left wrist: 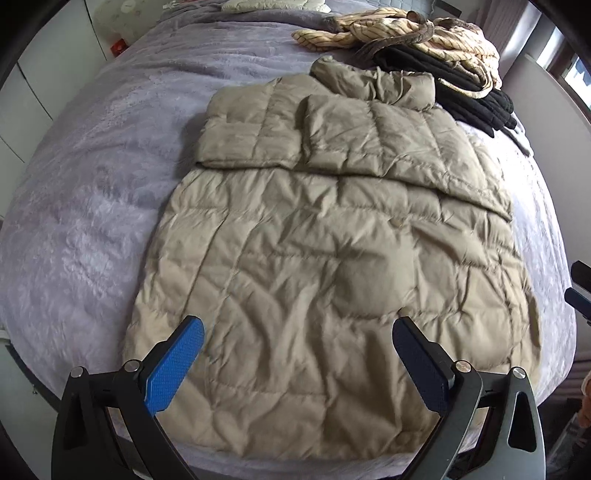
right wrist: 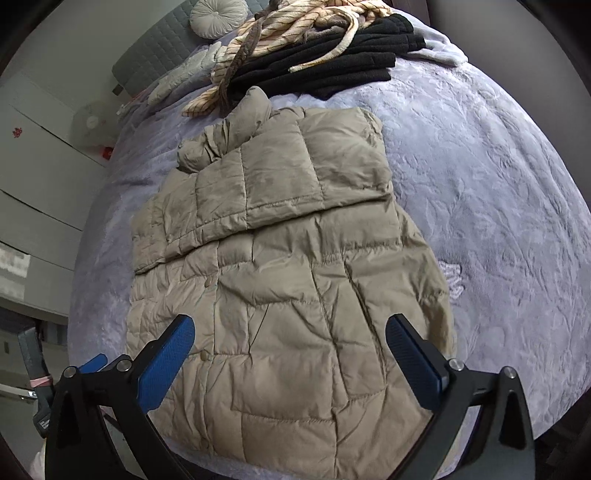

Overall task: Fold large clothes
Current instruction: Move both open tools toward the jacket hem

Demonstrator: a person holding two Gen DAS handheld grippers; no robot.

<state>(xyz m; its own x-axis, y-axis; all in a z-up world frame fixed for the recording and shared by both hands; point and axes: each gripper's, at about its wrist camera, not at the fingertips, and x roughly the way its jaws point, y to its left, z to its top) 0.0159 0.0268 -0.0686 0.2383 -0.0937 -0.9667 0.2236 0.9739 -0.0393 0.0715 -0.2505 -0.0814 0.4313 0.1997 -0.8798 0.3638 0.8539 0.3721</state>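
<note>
We see the puffy tan coat (left wrist: 314,258) on the bed (left wrist: 92,203), 2 sleeves folded in. Our left gripper (left wrist: 299,332) and right gripper (right wrist: 291,328) are wide open, empty. We think the bottom half needs folding up.

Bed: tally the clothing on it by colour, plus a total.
Beige: 1, the quilted puffer jacket, spread flat with sleeves folded in.
Cream with dark stripes: 1, the striped garment, crumpled.
Black: 1 folded stack; number of pieces in it unclear.
Total: 3 items or piles on the grey blanket.

Both wrist views look steeply down, seemingly close, sharing the jacket (left wrist: 325,258).
</note>
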